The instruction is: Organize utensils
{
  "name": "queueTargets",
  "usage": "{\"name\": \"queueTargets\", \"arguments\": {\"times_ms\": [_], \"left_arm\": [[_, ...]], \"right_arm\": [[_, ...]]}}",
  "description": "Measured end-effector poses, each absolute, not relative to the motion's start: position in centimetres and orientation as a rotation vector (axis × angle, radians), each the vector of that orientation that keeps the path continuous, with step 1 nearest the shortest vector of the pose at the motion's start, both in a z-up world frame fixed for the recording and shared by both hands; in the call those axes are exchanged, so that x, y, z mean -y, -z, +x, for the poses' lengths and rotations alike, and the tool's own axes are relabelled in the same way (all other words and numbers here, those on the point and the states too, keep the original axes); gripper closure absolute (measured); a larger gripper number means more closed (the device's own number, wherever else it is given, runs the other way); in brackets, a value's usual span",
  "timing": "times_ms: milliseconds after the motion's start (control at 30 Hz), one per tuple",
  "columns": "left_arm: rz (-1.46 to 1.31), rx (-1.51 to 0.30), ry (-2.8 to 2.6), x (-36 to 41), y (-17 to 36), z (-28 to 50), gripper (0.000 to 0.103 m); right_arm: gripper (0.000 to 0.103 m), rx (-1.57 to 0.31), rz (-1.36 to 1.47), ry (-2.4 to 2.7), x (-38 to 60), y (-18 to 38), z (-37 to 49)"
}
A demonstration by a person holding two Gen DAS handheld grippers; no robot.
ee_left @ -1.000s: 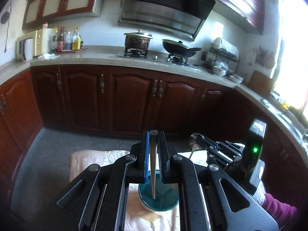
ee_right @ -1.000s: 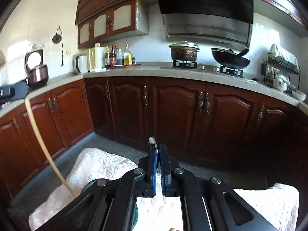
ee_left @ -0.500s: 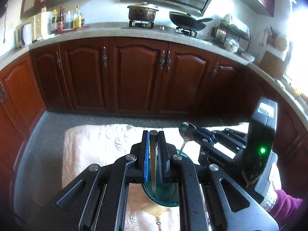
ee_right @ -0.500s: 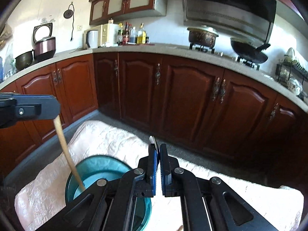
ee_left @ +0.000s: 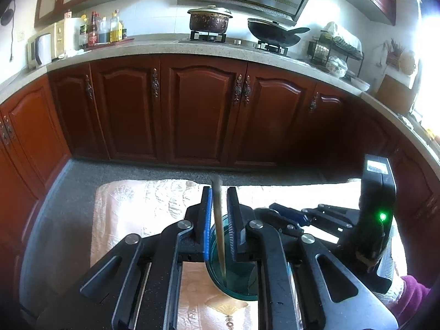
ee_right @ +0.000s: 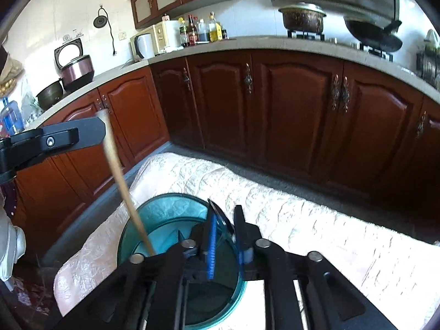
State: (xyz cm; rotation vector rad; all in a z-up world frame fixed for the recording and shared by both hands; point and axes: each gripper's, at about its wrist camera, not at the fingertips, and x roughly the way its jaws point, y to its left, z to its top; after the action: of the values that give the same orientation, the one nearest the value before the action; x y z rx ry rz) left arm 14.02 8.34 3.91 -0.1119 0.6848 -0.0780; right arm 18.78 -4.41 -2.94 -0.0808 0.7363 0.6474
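1. The left gripper (ee_left: 219,214) has its jaws parted a little around a wooden chopstick (ee_left: 218,228). From the left wrist view it cannot be told whether the pads still press on the stick.
2. The chopstick stands nearly upright, its lower end down inside the teal cup (ee_right: 165,214). The right wrist view shows the stick (ee_right: 125,192) leaning from the left gripper's finger (ee_right: 55,139) into the cup's mouth.
3. The right gripper (ee_right: 224,233) is released, with a clear gap between its jaws. A thin metal edge shows between them, probably a spoon, though this is blurred.
4. The cup sits on a pale embroidered cloth (ee_right: 288,206) covering the table, with dark wooden cabinets (ee_left: 203,110) beyond.
5. The step in hand appears to be dropping utensils into the cup.
6. The next move likely calls for opening the left jaws fully, then lifting both grippers straight up without tipping the cup.
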Motion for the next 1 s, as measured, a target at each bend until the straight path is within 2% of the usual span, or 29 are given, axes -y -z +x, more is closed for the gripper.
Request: {"name": "queueTargets", "arguments": {"times_ms": [67,333,400,467,1000], "left_arm": [[-0.116,-0.685,0.082,-8.3,-3.9,14.0,0.079],[-0.126,-0.687,0.081,-8.2,-4.0,13.0,0.069],[-0.127,-0.690,0.078,-8.2,-3.9,12.6,0.064],[-0.126,-0.690,0.071,-8.0,-3.6,12.1,0.062],[-0.061,-0.737,0.076,-3.5,-0.1,6.9,0.060]], "right_arm": [[0.080,-0.735,-0.072,-0.650,4.6,2.9,18.6],[0.078,-0.739,-0.033,-0.648,5.7,2.3,17.8],[0.077,-0.740,-0.018,-0.649,6.2,1.9,17.5],[0.073,-0.734,-0.011,-0.644,6.7,1.5,16.9],[0.064,-0.745,0.040,-0.461,13.7,0.6,8.7]]}}
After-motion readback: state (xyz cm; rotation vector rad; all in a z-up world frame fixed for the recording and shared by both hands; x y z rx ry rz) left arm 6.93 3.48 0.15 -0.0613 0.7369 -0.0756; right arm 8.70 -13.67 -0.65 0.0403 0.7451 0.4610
